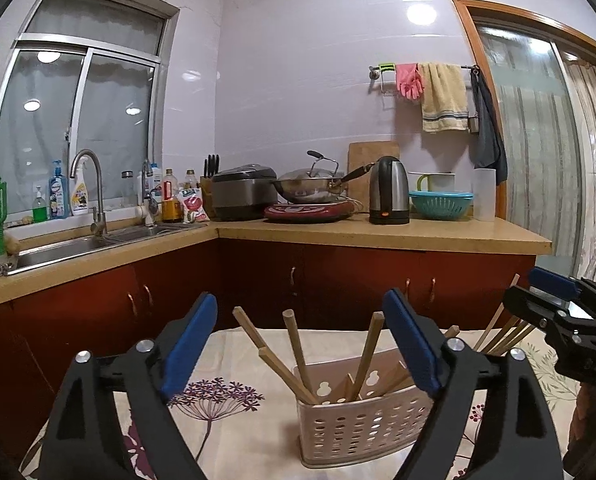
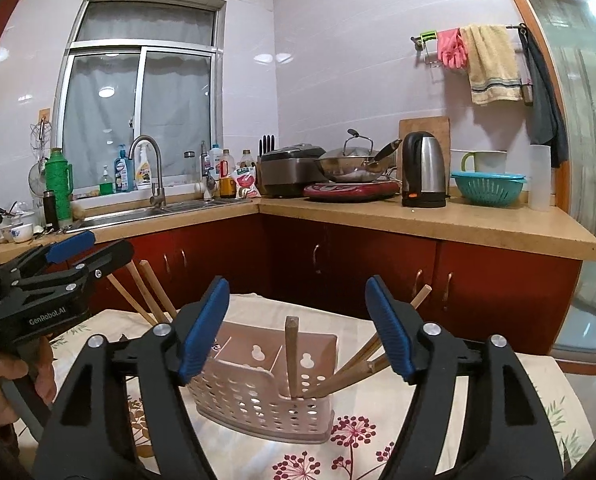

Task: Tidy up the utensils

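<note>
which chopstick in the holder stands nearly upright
The dark-tipped chopstick by the holder's middle divider; the others lean sideways.

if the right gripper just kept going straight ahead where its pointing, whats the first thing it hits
Most likely the perforated utensil holder and the chopsticks standing in it, which lie between the open right gripper's fingers; depth is uncertain.
</note>
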`<state>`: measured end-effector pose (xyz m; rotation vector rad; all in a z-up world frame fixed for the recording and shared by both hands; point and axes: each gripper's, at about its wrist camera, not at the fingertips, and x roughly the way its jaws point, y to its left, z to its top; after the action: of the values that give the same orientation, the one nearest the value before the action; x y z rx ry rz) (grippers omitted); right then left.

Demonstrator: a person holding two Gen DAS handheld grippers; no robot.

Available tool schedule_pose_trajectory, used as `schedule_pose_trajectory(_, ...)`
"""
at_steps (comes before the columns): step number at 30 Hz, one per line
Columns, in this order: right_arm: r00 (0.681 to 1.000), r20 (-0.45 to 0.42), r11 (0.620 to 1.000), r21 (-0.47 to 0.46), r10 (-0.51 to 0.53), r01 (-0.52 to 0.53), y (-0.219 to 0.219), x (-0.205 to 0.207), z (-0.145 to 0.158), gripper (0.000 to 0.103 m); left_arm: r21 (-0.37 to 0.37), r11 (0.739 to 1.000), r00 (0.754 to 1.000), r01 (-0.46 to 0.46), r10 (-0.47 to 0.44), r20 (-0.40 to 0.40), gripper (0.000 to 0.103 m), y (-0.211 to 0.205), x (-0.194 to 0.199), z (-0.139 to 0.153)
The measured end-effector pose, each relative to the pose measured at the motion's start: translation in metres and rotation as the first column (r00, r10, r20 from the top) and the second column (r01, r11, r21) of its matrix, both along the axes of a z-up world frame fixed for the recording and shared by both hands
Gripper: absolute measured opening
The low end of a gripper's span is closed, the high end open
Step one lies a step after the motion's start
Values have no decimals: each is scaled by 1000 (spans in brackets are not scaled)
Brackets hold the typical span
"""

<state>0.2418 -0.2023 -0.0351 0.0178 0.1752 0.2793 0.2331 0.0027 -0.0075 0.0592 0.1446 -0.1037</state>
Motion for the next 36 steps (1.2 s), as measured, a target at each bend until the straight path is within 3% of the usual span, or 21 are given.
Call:
schedule_pose_trajectory(10,999,3,998,-17,-54,55,-1,-20,-2,87,50,995,996,-88,87,25,85,0,-19,1)
schedule_pose_trajectory(24,990,-93,994,3,-108,108,-6,-72,-14,90,19,988,985,-155,156,-73,86,5,-77,-12)
schedule_pose_trajectory(36,988,-68,990,-22,-140,139,-8,-144,0,94,0,988,985,-156,155,-81,88,-2,-142,-6)
